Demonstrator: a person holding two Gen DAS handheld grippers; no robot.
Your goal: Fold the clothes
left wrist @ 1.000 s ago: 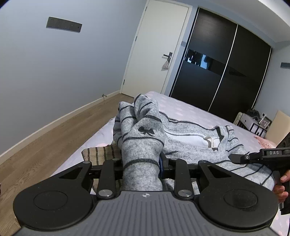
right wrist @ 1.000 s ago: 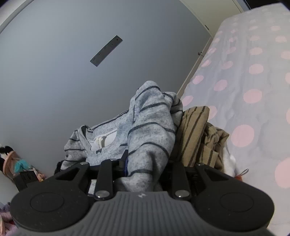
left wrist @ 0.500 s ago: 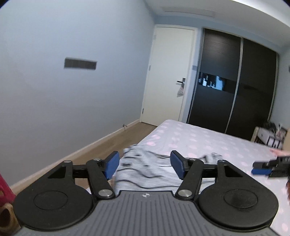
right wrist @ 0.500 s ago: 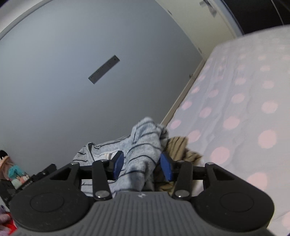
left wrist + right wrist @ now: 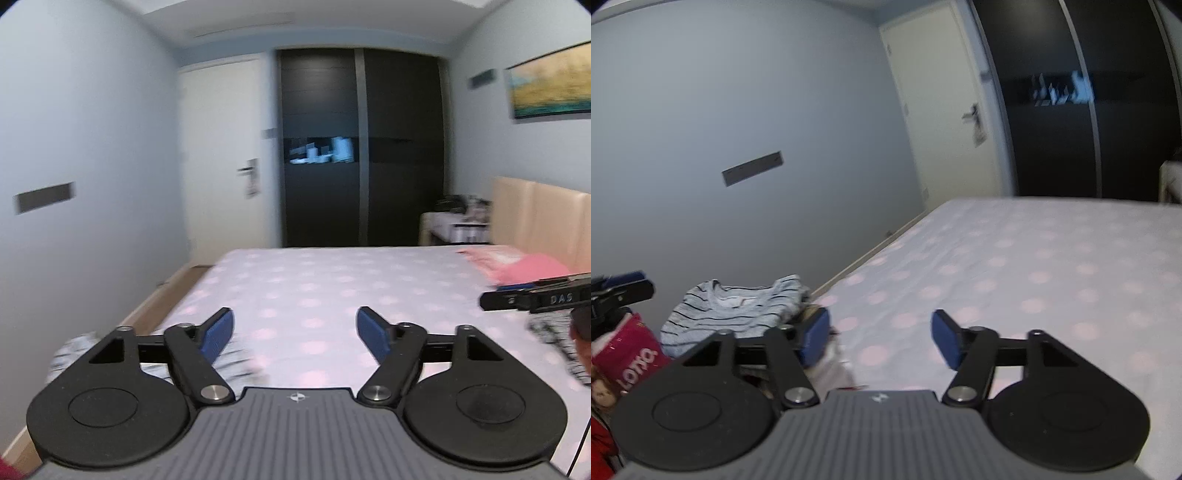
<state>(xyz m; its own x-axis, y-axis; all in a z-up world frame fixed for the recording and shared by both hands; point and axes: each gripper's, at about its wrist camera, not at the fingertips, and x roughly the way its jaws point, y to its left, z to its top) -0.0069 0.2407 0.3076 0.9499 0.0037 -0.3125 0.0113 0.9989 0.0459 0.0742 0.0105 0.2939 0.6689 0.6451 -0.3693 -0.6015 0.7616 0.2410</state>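
Two sets of fingers stand wide apart and hold nothing: in the left wrist view my left gripper (image 5: 295, 334) hangs over the dotted bed (image 5: 332, 288), a blurred scrap of striped cloth shows low left by the bed's side edge, and another striped piece (image 5: 557, 341) lies far right under the right gripper. In the right wrist view my right gripper (image 5: 881, 338) is likewise spread, and the grey striped top (image 5: 738, 310) lies compact, neckline up, near the bed's edge beside a brown garment (image 5: 812, 310); I judge it looks folded, though one moment can't settle that. Most of the mattress ahead is bare, the drop to the floor close on the left.
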